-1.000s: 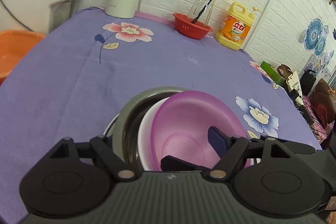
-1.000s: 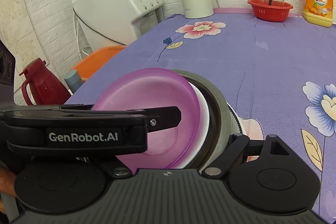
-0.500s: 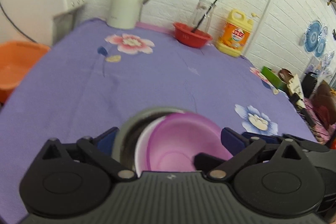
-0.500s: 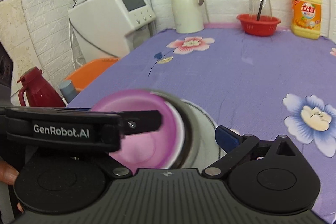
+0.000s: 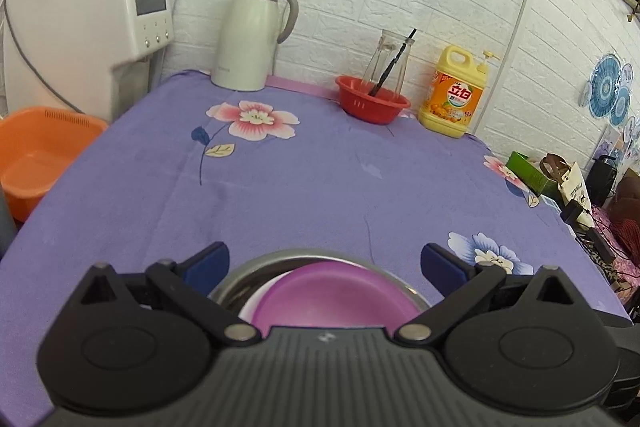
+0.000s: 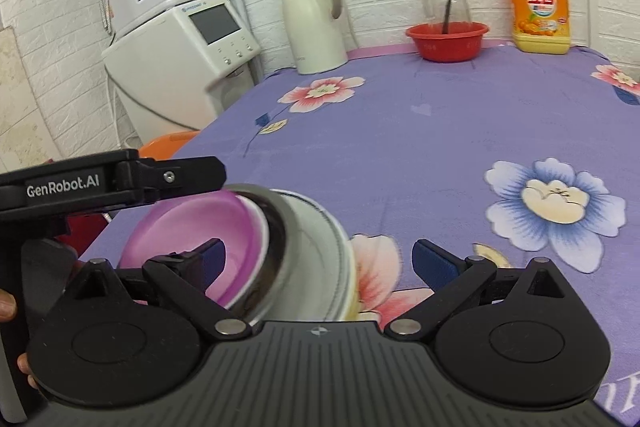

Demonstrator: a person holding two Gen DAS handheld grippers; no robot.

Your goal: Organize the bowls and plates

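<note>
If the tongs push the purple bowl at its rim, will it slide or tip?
The purple bowl looks like thin plastic, so probably light. It sits tilted inside the white bowl and steel bowl, so a rim push would likely rock it. Its glossy surface may slip between the pads.

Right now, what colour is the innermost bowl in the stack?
Translucent purple-pink bowl, nested in a white one; clearest in the right wrist view.

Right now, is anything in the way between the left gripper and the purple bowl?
No, nothing visible is. The left gripper is open right above the purple bowl, which sits nested in the metal bowl.
</note>
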